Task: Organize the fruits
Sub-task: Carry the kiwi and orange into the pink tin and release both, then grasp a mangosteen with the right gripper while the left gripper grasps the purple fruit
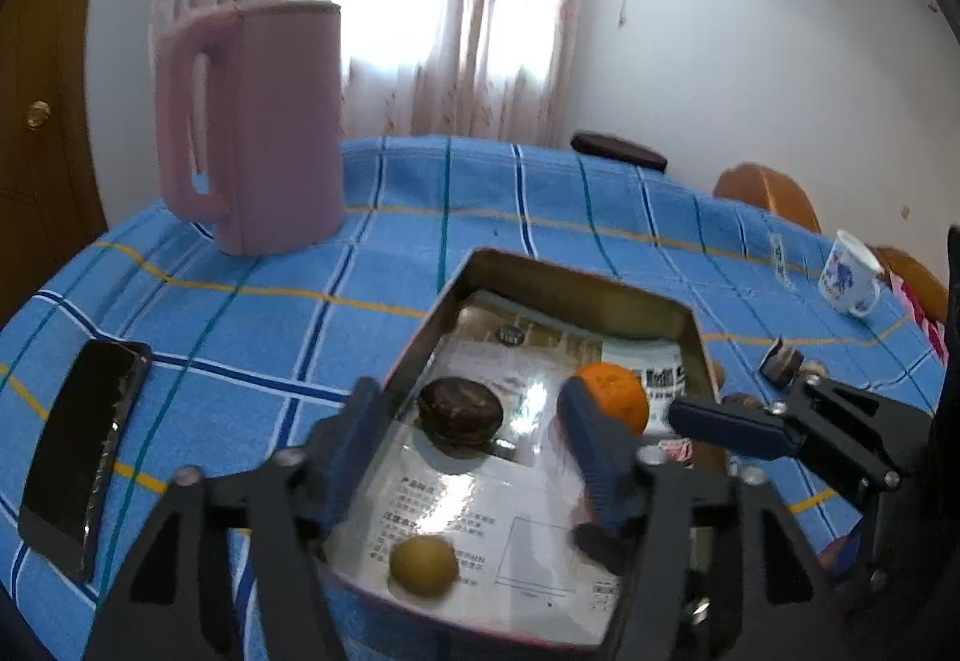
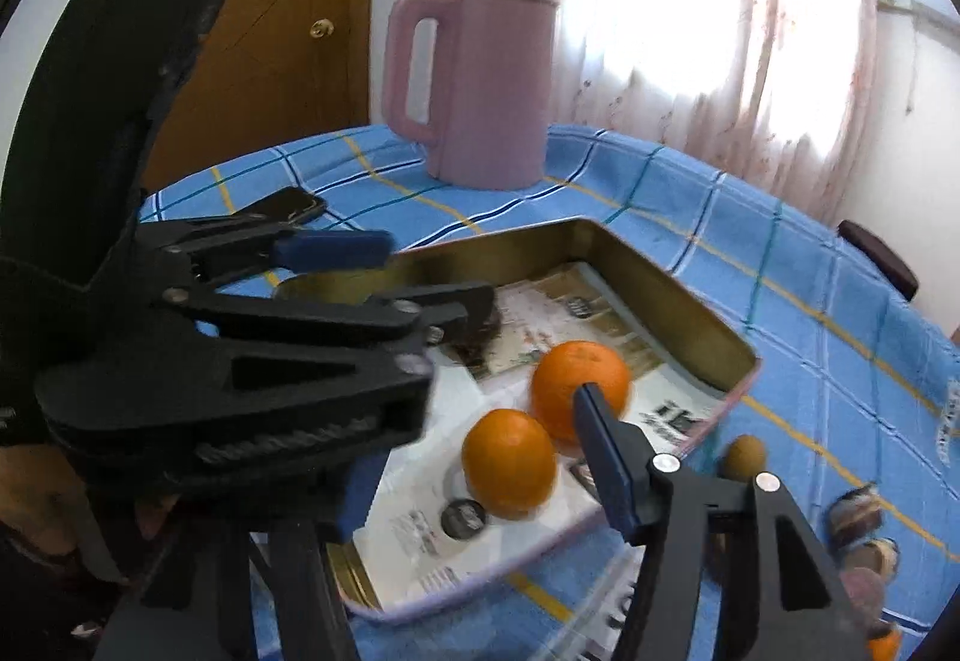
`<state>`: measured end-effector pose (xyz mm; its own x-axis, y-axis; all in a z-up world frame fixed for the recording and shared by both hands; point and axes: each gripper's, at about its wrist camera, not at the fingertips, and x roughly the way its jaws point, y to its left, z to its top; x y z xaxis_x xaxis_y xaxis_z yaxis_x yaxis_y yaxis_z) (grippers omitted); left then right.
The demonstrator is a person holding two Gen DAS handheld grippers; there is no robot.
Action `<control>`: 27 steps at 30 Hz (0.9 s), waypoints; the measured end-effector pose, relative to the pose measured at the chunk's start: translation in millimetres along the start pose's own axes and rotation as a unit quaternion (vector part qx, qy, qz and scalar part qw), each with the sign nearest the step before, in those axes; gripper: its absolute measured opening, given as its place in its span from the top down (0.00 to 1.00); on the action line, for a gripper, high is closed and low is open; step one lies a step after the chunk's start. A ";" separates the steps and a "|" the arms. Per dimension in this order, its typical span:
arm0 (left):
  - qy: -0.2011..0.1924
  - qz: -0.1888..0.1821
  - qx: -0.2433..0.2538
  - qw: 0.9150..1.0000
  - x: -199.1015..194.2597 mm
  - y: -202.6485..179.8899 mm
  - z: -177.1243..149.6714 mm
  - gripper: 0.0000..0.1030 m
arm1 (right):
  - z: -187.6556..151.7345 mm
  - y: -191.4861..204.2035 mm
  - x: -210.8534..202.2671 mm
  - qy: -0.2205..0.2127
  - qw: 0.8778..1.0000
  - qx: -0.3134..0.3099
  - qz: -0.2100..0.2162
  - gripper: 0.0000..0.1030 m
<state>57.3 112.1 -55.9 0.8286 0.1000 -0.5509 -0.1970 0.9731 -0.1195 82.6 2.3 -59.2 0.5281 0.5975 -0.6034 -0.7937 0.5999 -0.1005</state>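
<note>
A metal tray [image 1: 576, 280] [image 2: 666, 277] lined with printed paper lies on the blue checked cloth. It holds a dark brown fruit [image 1: 461, 416], a yellow-green fruit [image 1: 423, 565] and two oranges [image 2: 579, 391] [image 2: 510, 463]. The left wrist view shows only one orange [image 1: 618, 397], beside my left gripper's right finger. My left gripper [image 1: 465, 391] [image 2: 390, 277] hangs open over the tray, its pads clear of the dark fruit. My right gripper [image 2: 486, 409] is open around the nearer orange, pads apart from it. Its left finger is mostly hidden behind the left gripper.
A tall pink jug [image 1: 258, 126] [image 2: 480, 84] stands behind the tray. A black phone [image 1: 84, 451] lies left of it. A kiwi [image 2: 743, 455] and small brown objects [image 2: 858, 517] sit on the cloth right of the tray, and a white mug [image 1: 849, 274] stands far right.
</note>
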 end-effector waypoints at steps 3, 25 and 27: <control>-0.033 0.014 -0.011 0.999 -13.6 3.6 1.3 0.16 | -9.0 -22.0 -23.6 -0.018 0.999 0.016 -0.027 0.40; -0.050 -0.002 0.003 0.999 -21.0 -21.5 0.1 0.05 | -25.7 -83.7 24.0 0.122 0.986 0.060 -0.096 0.62; -0.051 -0.006 0.012 0.999 -22.6 -29.9 0.9 0.05 | -24.1 -81.7 7.5 0.084 0.991 0.061 -0.089 0.62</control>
<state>45.0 80.9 -39.1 0.8804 0.1078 -0.4618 -0.1746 0.9791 -0.1043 144.2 -55.1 -74.6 0.5902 0.3851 -0.7094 -0.6442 0.7543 -0.1265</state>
